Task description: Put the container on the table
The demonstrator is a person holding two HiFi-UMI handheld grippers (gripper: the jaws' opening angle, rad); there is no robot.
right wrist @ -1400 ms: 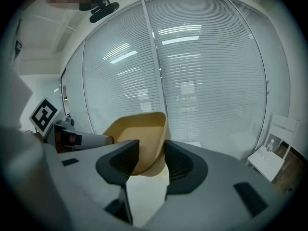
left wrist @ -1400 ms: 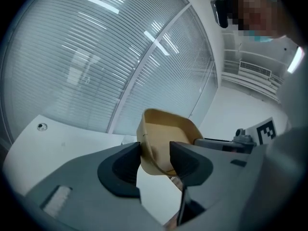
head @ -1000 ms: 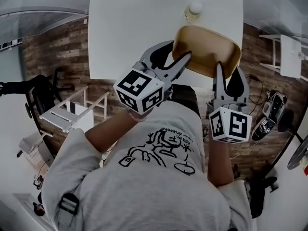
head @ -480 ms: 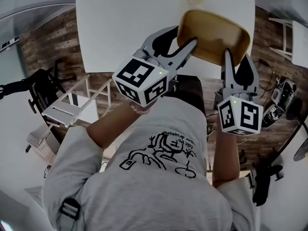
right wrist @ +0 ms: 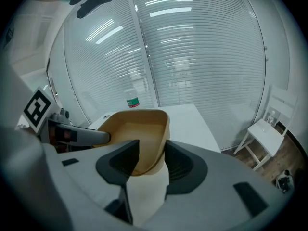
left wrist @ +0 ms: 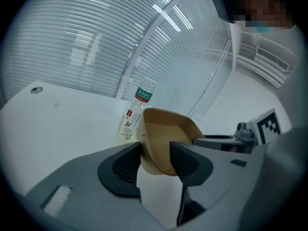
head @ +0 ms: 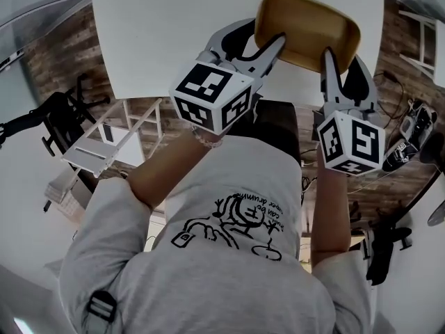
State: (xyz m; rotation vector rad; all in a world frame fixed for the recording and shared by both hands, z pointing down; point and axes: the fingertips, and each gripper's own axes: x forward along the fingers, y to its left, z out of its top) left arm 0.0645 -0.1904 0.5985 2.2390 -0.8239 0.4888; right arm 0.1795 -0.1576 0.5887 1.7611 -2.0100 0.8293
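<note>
A tan plastic container (head: 306,23) hangs tilted over the near edge of the white table (head: 174,40), carried between both grippers. My left gripper (head: 270,46) is shut on its left wall, one jaw inside and one outside; the left gripper view shows the container (left wrist: 166,138) in my left gripper (left wrist: 155,150). My right gripper (head: 338,61) is shut on the right wall, and the right gripper view shows the container (right wrist: 137,129) between the jaws of my right gripper (right wrist: 151,155). The container's bottom is hidden, so contact with the table cannot be told.
A clear bottle (left wrist: 137,112) with a green label stands on the table (left wrist: 62,114) just behind the container. A round grommet (left wrist: 36,89) sits at the table's far left. A white chair (right wrist: 267,129) stands to the right, a white rack (head: 104,145) and a black chair (head: 62,117) to the left.
Both grippers have sunk with the container, which now lies further over the table. The bottle has slid out of the head view's top edge.
</note>
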